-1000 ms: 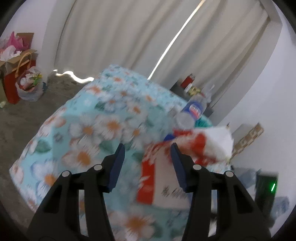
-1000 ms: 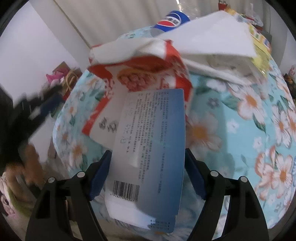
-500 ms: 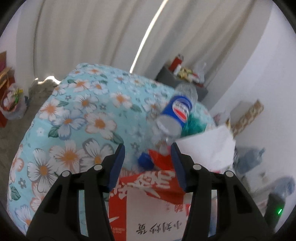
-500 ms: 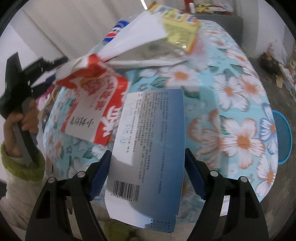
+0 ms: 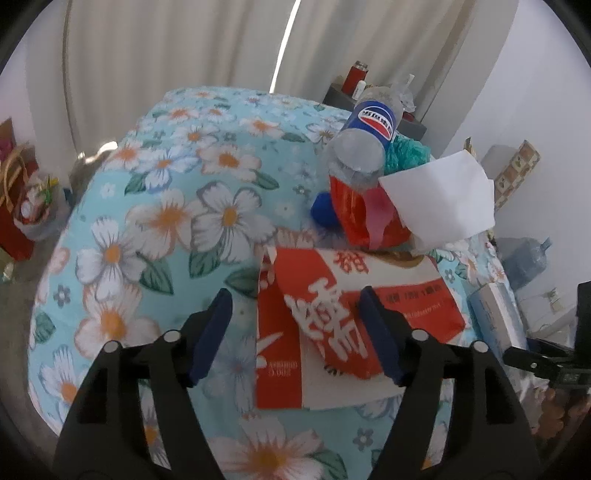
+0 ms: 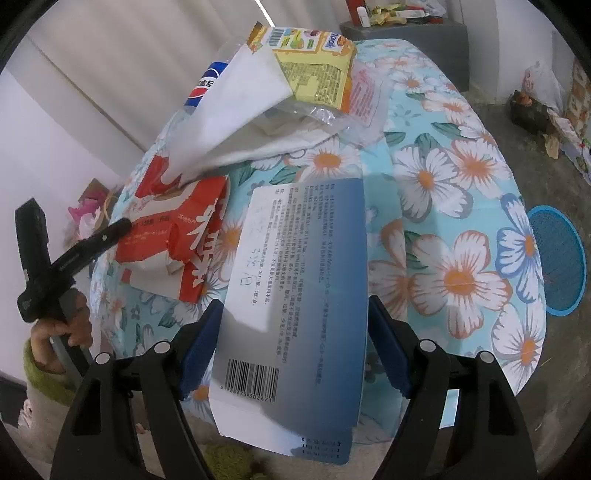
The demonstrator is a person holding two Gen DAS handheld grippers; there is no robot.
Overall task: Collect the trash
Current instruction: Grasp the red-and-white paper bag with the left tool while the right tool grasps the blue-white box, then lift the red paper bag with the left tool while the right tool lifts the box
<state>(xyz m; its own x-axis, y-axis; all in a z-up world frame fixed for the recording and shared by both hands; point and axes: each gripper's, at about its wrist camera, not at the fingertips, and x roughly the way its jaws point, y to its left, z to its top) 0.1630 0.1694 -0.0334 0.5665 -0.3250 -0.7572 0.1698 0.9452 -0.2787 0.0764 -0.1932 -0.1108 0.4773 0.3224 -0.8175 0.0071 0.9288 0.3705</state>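
Note:
A floral tablecloth (image 5: 155, 229) covers the table and carries the trash. A red and white paper bag (image 5: 332, 314) lies flat on it, between the jaws of my left gripper (image 5: 297, 328). Those jaws are opening and the pads do not press the bag. Behind the bag are a clear Pepsi bottle (image 5: 369, 125), a small red packet (image 5: 351, 214) and a white paper sheet (image 5: 443, 195). My right gripper (image 6: 293, 347) is shut on a flat blue and white carton (image 6: 295, 280), held over the table's edge. A yellow snack wrapper (image 6: 314, 66) tops the pile.
A blue round basket (image 6: 557, 258) sits on the floor to the right of the table. A grey cabinet (image 6: 406, 29) with small items stands behind it. A red gift bag (image 5: 14, 206) and a water jug (image 5: 524, 262) stand on the floor. Curtains hang behind.
My left gripper has dropped nearer the table and its jaws have spread; the red and white bag now lies between them. The right gripper swung sideways, still gripping the carton.

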